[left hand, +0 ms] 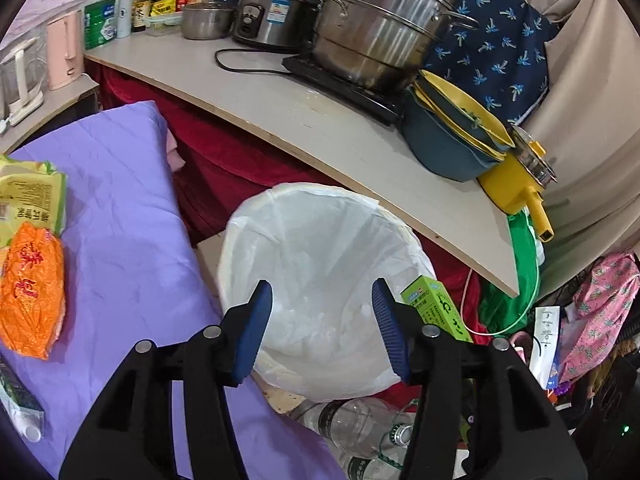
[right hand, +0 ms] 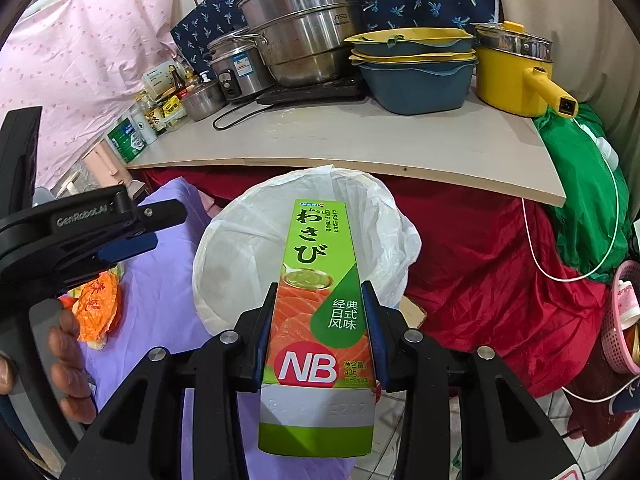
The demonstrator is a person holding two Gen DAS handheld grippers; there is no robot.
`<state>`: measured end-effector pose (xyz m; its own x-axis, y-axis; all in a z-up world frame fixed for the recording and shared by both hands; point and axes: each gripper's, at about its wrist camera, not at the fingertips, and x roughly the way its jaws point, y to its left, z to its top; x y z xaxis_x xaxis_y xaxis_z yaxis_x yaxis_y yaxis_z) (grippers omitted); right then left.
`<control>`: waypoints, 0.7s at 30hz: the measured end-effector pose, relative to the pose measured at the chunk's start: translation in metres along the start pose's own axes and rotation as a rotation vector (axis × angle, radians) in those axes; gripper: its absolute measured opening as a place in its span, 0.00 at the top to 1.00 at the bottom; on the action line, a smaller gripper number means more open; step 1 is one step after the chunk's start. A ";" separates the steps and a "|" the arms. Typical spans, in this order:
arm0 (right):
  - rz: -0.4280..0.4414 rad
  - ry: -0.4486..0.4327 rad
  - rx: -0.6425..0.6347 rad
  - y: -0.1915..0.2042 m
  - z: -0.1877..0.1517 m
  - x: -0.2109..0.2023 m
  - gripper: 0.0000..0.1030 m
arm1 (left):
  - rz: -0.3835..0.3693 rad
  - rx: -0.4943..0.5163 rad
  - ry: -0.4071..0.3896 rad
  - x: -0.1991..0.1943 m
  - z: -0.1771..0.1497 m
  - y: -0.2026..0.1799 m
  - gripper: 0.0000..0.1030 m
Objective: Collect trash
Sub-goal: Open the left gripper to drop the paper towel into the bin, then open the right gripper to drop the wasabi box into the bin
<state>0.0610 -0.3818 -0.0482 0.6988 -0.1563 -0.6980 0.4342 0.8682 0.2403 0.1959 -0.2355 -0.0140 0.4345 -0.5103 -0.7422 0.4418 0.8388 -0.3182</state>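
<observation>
Gripping wasabi box [right hand: 316, 312]: right claw [right hand: 320, 332] | left claw [left hand: 322, 332] released over bin [left hand: 320, 280], only box corner seen

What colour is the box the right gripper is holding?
The wasabi box is mainly bright green, with an orange salmon picture; clearest in the right wrist view.

- pale laminate countertop board [right hand: 360, 140], curved by the lens, over a dark red cloth [right hand: 460, 248]
- tall stacked stainless-steel steamer pot [right hand: 296, 36] sits on a black induction hob [left hand: 344, 88]; black power cord [left hand: 240, 68] loops beside it
- small steel rice cooker [left hand: 272, 16] left of the steamer, small lidded steel saucepan [left hand: 206, 20] next to that
- blue-and-yellow nested plastic basins [right hand: 416, 68], then a yellow electric pot with a stub handle [right hand: 520, 80] at the board's end
- sauce bottles and jars [left hand: 160, 0] at the back, labels unreadable
- purple bedsheet [left hand: 132, 240] lower left
- pink perforated basket [right hand: 620, 320], probably plastic
</observation>
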 end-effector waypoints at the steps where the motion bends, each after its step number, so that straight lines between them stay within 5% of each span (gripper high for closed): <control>1: 0.003 0.001 -0.002 0.001 0.002 0.002 0.64 | 0.019 0.005 -0.012 -0.003 0.000 0.002 0.52; 15: 0.018 0.053 -0.025 0.027 0.025 0.056 0.63 | 0.195 0.047 -0.085 -0.025 -0.013 0.033 0.52; 21: 0.032 0.014 -0.018 0.040 0.034 0.049 0.53 | 0.232 0.048 -0.107 -0.035 -0.018 0.043 0.52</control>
<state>0.1320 -0.3709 -0.0498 0.7041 -0.1222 -0.6995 0.4015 0.8810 0.2502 0.1849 -0.1783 -0.0122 0.6083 -0.3242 -0.7245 0.3561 0.9272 -0.1160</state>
